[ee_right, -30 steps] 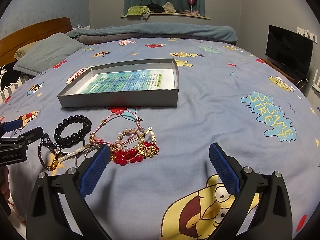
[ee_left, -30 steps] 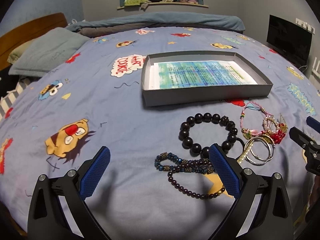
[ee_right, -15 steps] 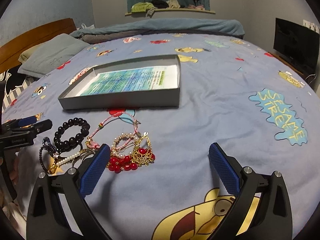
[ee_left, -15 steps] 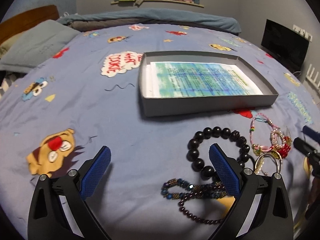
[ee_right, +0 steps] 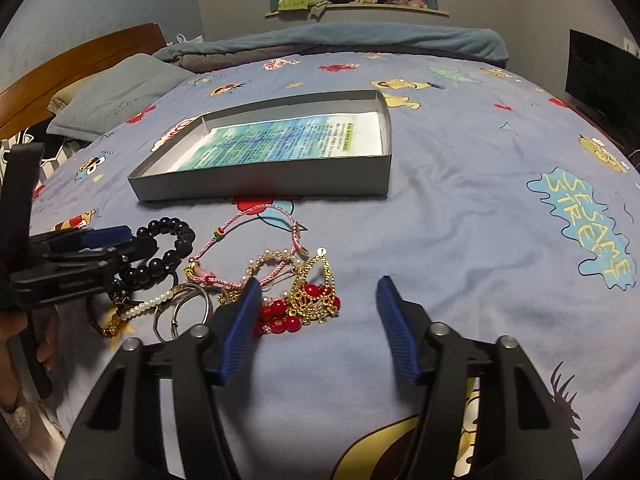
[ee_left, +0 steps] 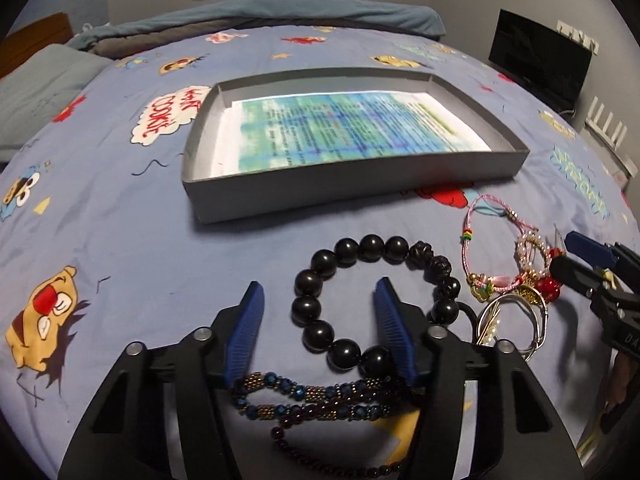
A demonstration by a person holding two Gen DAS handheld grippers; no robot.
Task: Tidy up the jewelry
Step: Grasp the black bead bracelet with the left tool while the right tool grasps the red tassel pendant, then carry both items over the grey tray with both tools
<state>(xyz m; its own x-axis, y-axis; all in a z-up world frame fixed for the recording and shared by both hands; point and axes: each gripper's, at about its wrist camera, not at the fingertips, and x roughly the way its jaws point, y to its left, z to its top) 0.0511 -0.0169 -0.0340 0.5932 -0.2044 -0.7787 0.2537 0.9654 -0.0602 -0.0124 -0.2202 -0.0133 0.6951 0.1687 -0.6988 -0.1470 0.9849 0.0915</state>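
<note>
A pile of jewelry lies on the blue cartoon bedsheet in front of a grey shallow box [ee_left: 304, 196] lined with printed paper. My left gripper [ee_left: 320, 300] is partly open and straddles the left side of a black bead bracelet [ee_left: 316, 276], low over the sheet. A blue and bronze beaded bracelet [ee_left: 308, 396] lies under its base. My right gripper [ee_right: 318, 300] is open and empty, its left finger beside the red and gold earrings [ee_right: 312, 304]. A pink cord bracelet [ee_right: 256, 220], silver rings [ee_right: 180, 312] and a pearl strand [ee_right: 148, 306] lie there too.
A grey pillow [ee_right: 120, 92] and wooden headboard [ee_right: 80, 56] are at the far left. A folded blue blanket [ee_right: 340, 38] crosses the far end of the bed. A black TV [ee_left: 540, 68] stands on the right. The grey box also shows in the right wrist view [ee_right: 260, 184].
My left gripper has moved forward and down over the black bead bracelet and its jaws have narrowed. My right gripper has moved closer to the red and gold earrings and narrowed too.
</note>
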